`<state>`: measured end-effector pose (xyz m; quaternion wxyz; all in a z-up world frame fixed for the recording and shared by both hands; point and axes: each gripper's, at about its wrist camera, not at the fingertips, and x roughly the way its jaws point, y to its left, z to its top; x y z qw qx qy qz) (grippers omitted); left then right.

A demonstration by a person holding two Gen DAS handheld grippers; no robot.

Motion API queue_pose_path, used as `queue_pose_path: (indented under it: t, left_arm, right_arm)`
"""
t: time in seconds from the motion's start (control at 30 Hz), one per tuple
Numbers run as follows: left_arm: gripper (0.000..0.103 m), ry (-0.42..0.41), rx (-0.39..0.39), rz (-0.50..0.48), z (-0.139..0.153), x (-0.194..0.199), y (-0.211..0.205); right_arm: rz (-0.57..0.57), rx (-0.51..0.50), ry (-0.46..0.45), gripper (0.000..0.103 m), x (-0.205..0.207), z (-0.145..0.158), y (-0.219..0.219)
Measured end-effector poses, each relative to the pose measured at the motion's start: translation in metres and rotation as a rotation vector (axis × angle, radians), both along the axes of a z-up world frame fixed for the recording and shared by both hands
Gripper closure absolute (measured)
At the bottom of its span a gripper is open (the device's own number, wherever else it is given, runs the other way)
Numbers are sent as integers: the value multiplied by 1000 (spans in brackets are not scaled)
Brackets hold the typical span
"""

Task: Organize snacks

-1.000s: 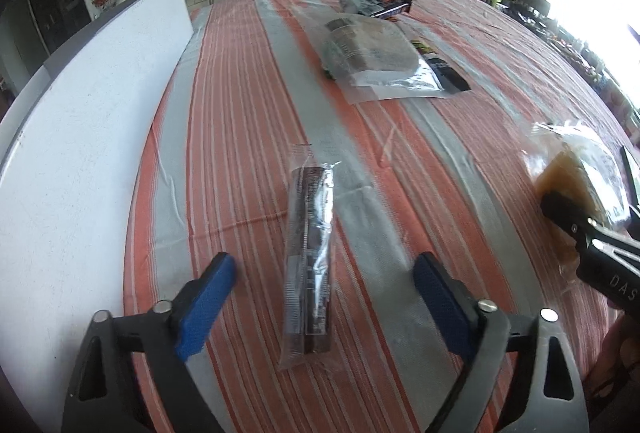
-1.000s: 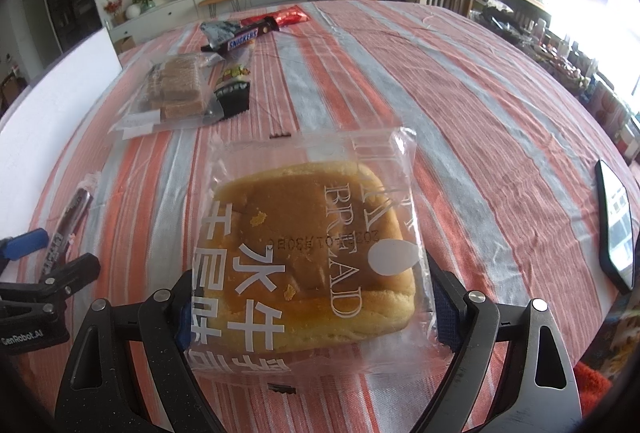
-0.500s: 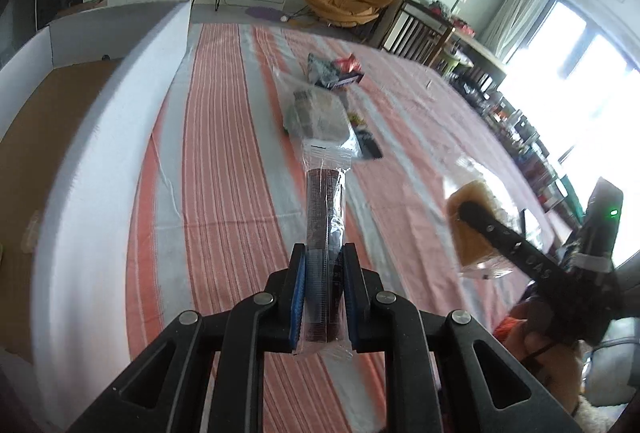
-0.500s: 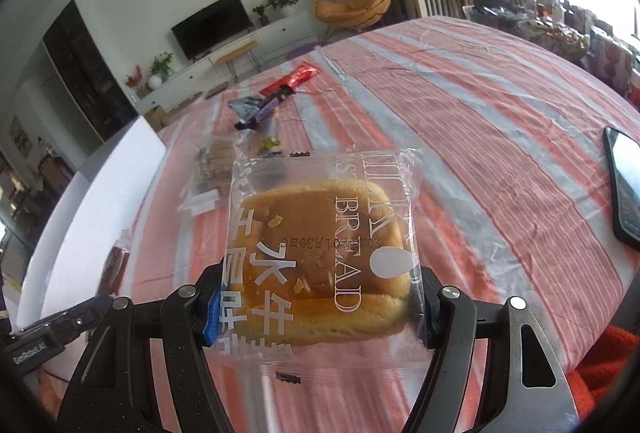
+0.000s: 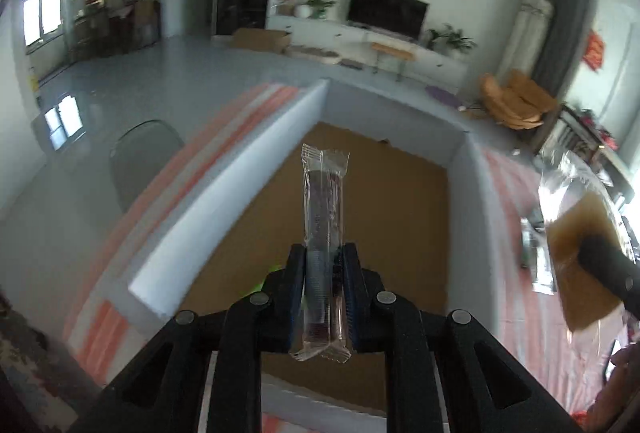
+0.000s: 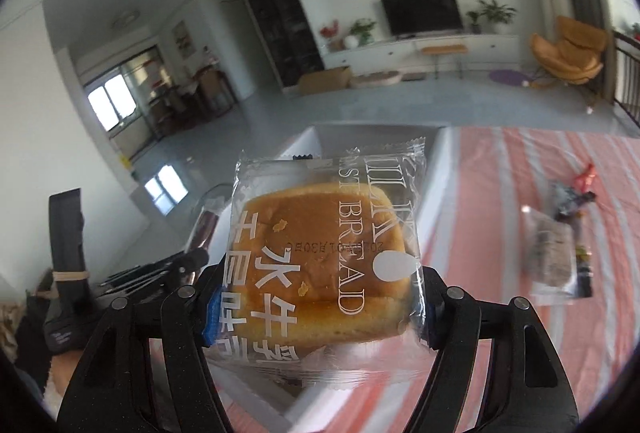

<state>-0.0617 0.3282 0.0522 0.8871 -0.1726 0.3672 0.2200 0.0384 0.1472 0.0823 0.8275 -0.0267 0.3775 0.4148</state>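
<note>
My left gripper [image 5: 323, 257] holds a dark snack bar [image 5: 325, 201] in a clear wrapper, upright above the brown floor of an open white-walled box [image 5: 240, 193]. Its jaws are opening, though the pads still press on the bar. My right gripper [image 6: 320, 319] carries a wrapped bread bun [image 6: 324, 257] between its blue pads, in the air near the box wall [image 6: 436, 185]. Its jaws are opening too, with the bun still between them. In the left wrist view the bun [image 5: 580, 245] hangs at the right, beyond the box. The left gripper [image 6: 176, 265] shows low at the left of the right wrist view.
A red and grey striped cloth [image 6: 520, 353] covers the table. More wrapped snacks [image 6: 556, 253] lie on it to the right, with dark and red packets [image 6: 576, 189] behind them. A grey chair [image 5: 140, 161] stands left of the box. A hand [image 5: 624, 369] shows at the lower right.
The left gripper shut on the snack bar and lifted it off the table. Both grippers rose and swung left, from over the cloth to over and beside the box.
</note>
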Motion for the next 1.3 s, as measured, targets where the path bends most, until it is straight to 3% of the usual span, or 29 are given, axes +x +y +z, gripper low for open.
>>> queue_pose_path:
  t: [0.03, 0.07, 0.1, 0.13, 0.3, 0.43, 0.67, 0.8, 0.87, 0.97, 1.13, 1.3]
  left_arm:
    - [64, 33, -2, 32, -7, 0, 9]
    - [31, 63, -9, 61, -15, -1, 16]
    - [8, 74, -12, 80, -19, -3, 19]
    - [6, 63, -9, 90, -22, -6, 18]
    - [6, 33, 13, 24, -27, 6, -7]
    - [6, -40, -8, -82, -19, 26, -41]
    - [5, -107, -45, -407, 2, 56, -148]
    - [5, -58, -27, -597, -9, 73, -217]
    - [5, -33, -17, -656, -24, 83, -247]
    - [5, 17, 9, -675, -54, 104, -274]
    - [5, 122, 79, -622, -108, 141, -295]
    - [5, 186, 156, -593, -141, 157, -298]
  right_arm:
    - [26, -93, 30, 22, 1, -13, 19]
    - [24, -155, 29, 22, 0, -24, 31]
    - [23, -173, 8, 22, -4, -29, 33]
    - [29, -175, -20, 22, -8, -31, 32]
    - [-20, -134, -87, 22, -8, -38, -12]
    - [-228, -78, -59, 22, 21, -63, -80]
    - [-652, -249, 4, 22, 71, -149, -216]
    - [-745, -283, 37, 22, 70, -176, -264]
    - [-785, -248, 81, 22, 73, -180, -284]
    - [-827, -219, 80, 22, 69, -173, -301]
    - [-855, -238, 71, 22, 60, -173, -305]
    - [-874, -259, 64, 21, 55, -174, -305]
